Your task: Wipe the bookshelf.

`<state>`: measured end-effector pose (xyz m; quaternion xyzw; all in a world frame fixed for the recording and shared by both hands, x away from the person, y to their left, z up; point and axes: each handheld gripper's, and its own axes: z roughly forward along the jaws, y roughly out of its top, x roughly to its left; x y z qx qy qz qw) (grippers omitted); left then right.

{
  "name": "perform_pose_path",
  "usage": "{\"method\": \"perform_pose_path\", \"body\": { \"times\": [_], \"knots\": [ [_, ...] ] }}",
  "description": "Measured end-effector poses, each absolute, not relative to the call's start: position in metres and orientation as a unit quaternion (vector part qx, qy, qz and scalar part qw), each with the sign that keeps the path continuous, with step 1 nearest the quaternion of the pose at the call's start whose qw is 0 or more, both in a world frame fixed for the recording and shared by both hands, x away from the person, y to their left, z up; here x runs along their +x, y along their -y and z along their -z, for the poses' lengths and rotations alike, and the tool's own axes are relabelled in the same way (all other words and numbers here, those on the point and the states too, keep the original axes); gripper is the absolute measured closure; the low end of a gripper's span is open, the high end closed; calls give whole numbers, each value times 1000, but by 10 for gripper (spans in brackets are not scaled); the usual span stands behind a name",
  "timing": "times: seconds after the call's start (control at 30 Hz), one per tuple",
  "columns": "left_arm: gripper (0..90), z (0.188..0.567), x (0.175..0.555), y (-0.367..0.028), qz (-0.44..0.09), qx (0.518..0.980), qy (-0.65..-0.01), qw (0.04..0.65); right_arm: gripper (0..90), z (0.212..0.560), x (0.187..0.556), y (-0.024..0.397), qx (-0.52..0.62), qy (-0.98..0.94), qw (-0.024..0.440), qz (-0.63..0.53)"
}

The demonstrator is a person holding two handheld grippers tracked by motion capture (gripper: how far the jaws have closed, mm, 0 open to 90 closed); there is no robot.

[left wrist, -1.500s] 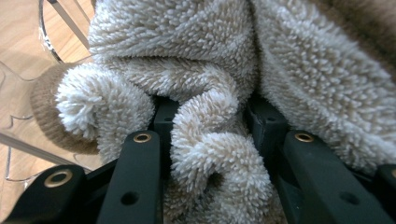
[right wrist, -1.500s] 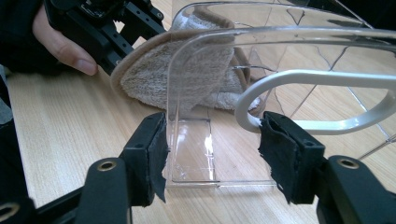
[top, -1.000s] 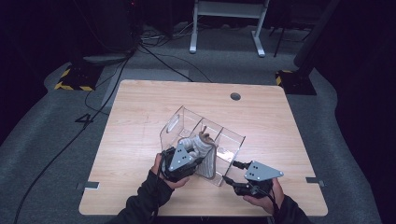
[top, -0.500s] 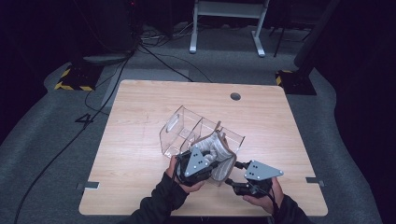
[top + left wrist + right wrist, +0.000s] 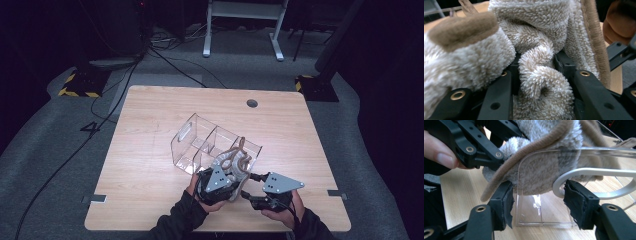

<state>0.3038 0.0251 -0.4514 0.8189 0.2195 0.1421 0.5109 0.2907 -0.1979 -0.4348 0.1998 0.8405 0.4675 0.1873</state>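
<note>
– From where does the high view look?
– From above the person's side, forward and down on the whole table (image 5: 150,150).
– And the two gripper views?
– Very near – each looks along its own jaws. Both share the fleecy cloth (image 5: 541,50) with the high view.

L tongs (image 5: 231,172) clamped, just closing; R tongs (image 5: 250,192) apart.

towel (image 5: 534,50): deep-pile fleecy cloth, cream, matt, with a smoother tan fabric edging. organiser box (image 5: 200,137): clear hard plastic, glossy, smooth, reflective at the edges. table (image 5: 150,125): pale wood-grain top, satin finish. left gripper (image 5: 537,72): matt black plastic arms, brass-coloured rivets.
</note>
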Motion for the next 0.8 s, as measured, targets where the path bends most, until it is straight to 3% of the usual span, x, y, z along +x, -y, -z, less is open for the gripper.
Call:
{"method": "perform_pose_path", "body": {
  "times": [0.3,0.8],
  "knots": [
    [661,469,307,-24,-152,840,-193,483,393,437,292,206,180,-843,162,-480],
    [663,482,307,-25,-147,846,-193,474,352,434,293,200,166,-847,180,-471]
  ]
}}
